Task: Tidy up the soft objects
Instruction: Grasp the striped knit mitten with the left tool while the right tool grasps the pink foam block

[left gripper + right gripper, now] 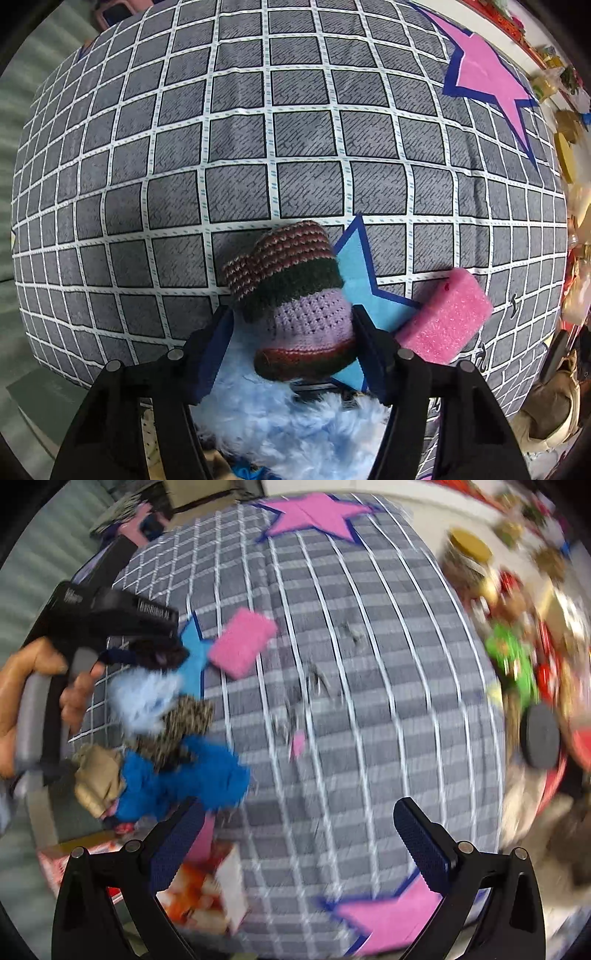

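Your left claw (291,332) is clamped on the striped knit sock (295,291) above the blue star (356,273), probably its sorting spot. Your right claw (299,834) is spread apart, holding nothing.

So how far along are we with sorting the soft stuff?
Early-to-middle. Seemingly placed: the pink sponge lies partly on the blue star. In hand: the left gripper holds the striped knitted hat over that star. Left: the fluffy pale-blue piece, blue plush and beige cloth remain piled. The right gripper is open, empty.
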